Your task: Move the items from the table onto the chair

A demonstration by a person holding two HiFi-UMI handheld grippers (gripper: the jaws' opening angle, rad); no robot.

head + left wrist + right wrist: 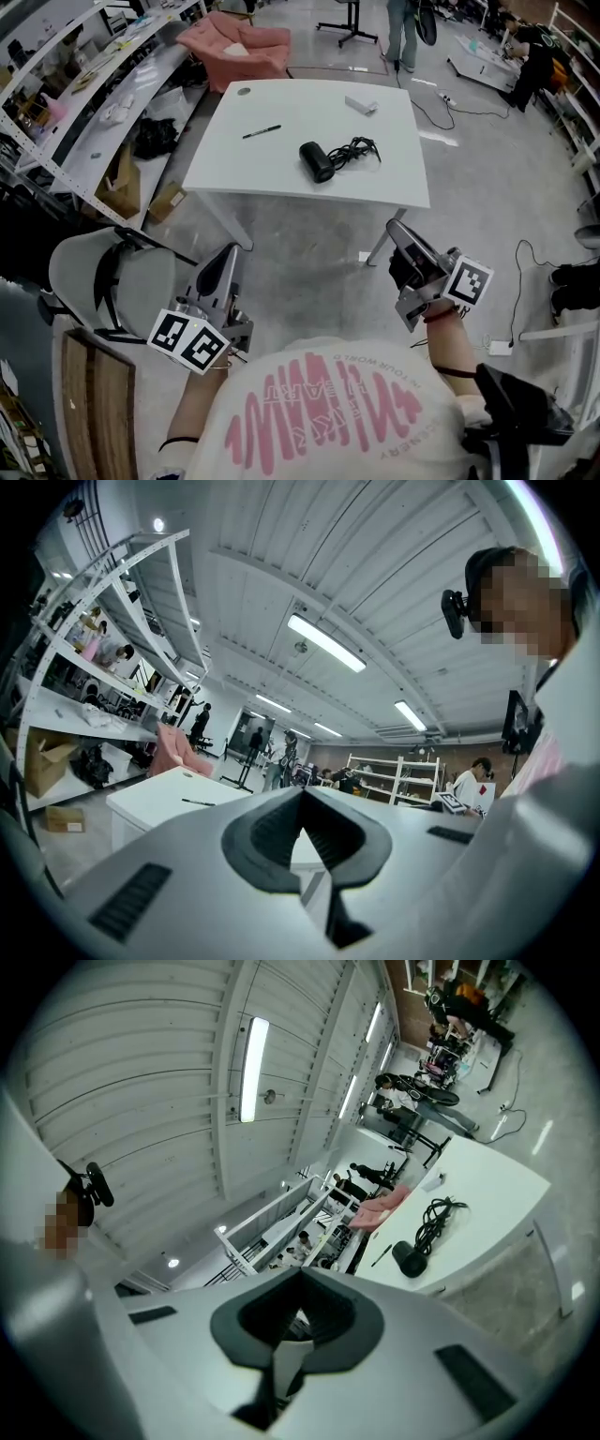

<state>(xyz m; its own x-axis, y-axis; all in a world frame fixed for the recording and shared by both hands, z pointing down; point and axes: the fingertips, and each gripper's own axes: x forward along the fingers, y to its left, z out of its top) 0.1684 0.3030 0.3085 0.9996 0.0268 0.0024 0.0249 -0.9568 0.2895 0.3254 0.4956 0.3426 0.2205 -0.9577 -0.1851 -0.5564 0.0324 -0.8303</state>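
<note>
Closed and empty, my left gripper (228,253) and right gripper (394,225) face the white table (281,183), its black corded hair dryer (319,161), black pen (262,132) and small white box (361,105) untouched.

**An open lab and workshop hall**

I stood in a wide work hall, more lab than office. The floor (487,187) was bare grey concrete, with a cable (517,295) trailing over it. White metal shelving (89,103) ran along my left, heaped with gear, a cardboard box (120,187) underneath. A plain white worktop (281,173) stood in the open. Overhead was a ribbed ceiling with strip lights (326,642). Farther back were more racks (394,772) and a person (473,778) at a bench.
</note>
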